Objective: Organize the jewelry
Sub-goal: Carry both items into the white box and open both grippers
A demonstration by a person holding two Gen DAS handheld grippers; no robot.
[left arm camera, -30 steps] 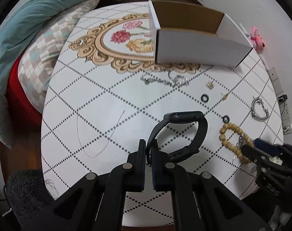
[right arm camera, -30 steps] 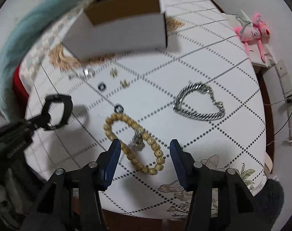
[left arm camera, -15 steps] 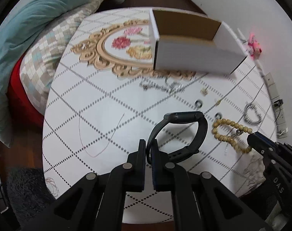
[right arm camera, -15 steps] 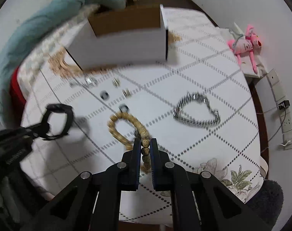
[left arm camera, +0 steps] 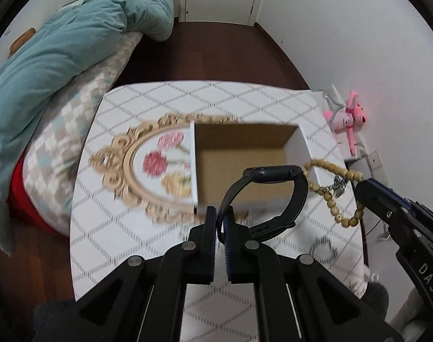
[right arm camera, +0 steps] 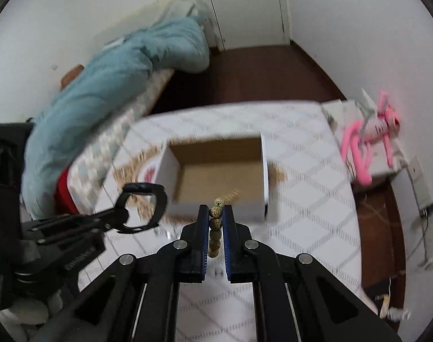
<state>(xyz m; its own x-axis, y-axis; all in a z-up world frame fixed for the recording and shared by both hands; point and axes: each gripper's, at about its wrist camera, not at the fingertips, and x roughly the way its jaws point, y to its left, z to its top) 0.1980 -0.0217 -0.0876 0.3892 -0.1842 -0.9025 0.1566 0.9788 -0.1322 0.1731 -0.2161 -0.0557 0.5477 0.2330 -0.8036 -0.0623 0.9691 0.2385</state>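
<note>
Desk (left arm camera: 125,228) in white diamond-pattern covering, set against a bed heaped with a teal duvet (left arm camera: 59,51); gilt floral print under the box's left side.

Open cardboard box (left arm camera: 239,154) at desk centre, mouth upward, nothing visible inside, probably the destination for everything being gathered.

Left gripper (left arm camera: 221,228) raised above the desk just short of the box's near wall, jaws nearly closed on the strap of a black smartwatch (left arm camera: 273,196). Strap pinched near its lower end, so the loop stands forward and up with the watch face on top, apparently ready to be let go over the rim.

Right gripper (right arm camera: 215,222) likewise lifted and aimed at the box, jaws narrow, clamped on a few beads of the wooden bead bracelet (left arm camera: 330,188). Remainder of the bracelet dangling free with its small silver charm, clear of the desk.

Blurred silver piece (left arm camera: 323,249) lying on the desk near its right edge, not yet collected.
</note>
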